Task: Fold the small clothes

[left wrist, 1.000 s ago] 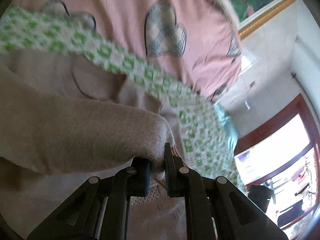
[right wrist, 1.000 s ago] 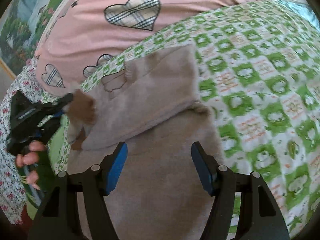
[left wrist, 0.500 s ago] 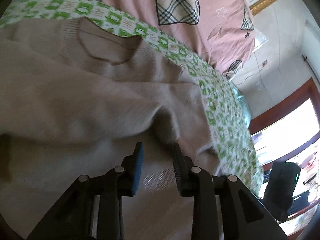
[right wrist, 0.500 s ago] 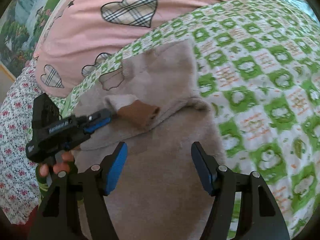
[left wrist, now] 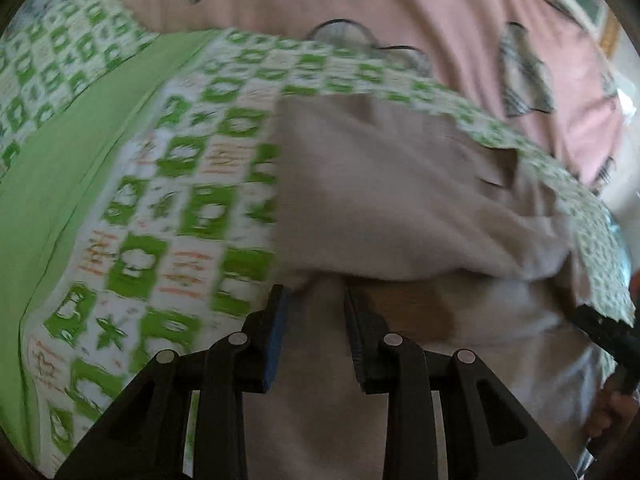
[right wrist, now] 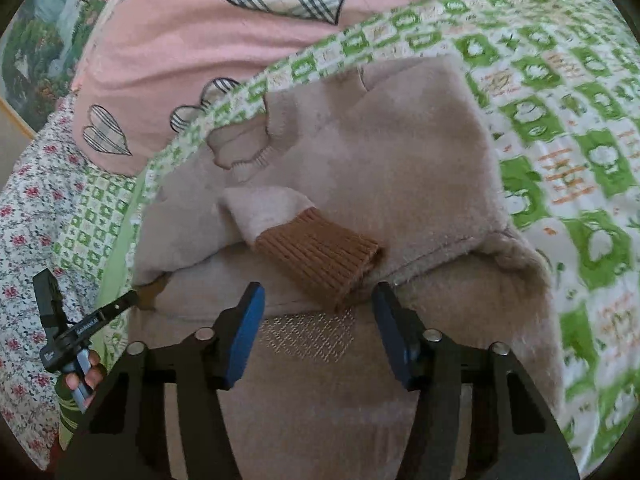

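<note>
A beige knit sweater (right wrist: 380,168) lies flat on the green checked sheet (right wrist: 560,120). One sleeve is folded across its front and ends in a brown ribbed cuff (right wrist: 320,256). My right gripper (right wrist: 318,300) hovers low over the cuff's near edge. Its jaws are closing, with the cuff's tip between the pads but untouched. My left gripper (left wrist: 314,312) is partly open over the sweater (left wrist: 400,200) at its left edge, with cloth beneath the gap; the picture is blurred. The right wrist view shows the left gripper (right wrist: 134,300) at that same edge. The right gripper (left wrist: 592,320) appears at the far right.
A pink quilt (right wrist: 180,40) with plaid hearts bunches behind the sweater. A floral cloth (right wrist: 28,220) and a framed picture (right wrist: 36,32) lie to the left. A plain green strip (left wrist: 60,168) crosses the sheet (left wrist: 180,200). A person's hand (right wrist: 84,380) holds the left gripper.
The left gripper carried the sleeve across the sweater, let it go and swung out to the sweater's left edge. The right gripper sank toward the cuff and its jaws narrowed.
</note>
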Motion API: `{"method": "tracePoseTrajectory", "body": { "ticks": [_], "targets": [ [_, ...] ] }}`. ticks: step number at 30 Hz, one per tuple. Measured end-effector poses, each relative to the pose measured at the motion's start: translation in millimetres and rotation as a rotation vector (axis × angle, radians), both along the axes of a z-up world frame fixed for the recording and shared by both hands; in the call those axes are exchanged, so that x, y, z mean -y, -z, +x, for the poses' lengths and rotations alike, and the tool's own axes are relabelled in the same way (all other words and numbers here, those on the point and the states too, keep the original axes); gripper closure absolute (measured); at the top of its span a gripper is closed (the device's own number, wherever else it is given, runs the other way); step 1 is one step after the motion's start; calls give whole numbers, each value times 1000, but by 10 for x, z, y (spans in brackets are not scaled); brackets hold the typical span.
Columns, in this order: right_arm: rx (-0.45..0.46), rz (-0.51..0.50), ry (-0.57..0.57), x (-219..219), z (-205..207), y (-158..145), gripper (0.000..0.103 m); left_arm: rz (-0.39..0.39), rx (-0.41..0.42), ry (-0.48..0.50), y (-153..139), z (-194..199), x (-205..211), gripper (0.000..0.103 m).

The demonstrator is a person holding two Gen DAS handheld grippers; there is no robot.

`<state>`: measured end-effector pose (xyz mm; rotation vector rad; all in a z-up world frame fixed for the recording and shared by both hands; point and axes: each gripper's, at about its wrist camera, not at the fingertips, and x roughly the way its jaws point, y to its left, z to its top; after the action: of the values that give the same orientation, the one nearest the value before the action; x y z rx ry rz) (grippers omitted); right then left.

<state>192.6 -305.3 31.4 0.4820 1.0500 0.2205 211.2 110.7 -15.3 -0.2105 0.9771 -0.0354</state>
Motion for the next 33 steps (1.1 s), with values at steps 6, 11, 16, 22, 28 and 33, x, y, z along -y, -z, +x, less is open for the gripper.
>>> {"method": "tracePoseTrajectory", "body": {
  "ticks": [6,11,16,22,28,33],
  "targets": [
    [77,65,-36,62,-17,-286,96,82,-13,-1,125,180,21,73],
    [176,203,-35,371,-111,-751,97,82,2,-12,135,165,35,73],
    [129,210,49,668,-46,-637,103,77,4,-21,121,145,13,73],
    [43,94,78,631,-23,-352,102,75,8,-21,100,99,6,73],
    [14,82,53,496,24,-243,99,66,14,-30,43,22,-42,73],
    [-13,55,40,383,127,-108,44,88,11,-59,43,20,-143,73]
  ]
}}
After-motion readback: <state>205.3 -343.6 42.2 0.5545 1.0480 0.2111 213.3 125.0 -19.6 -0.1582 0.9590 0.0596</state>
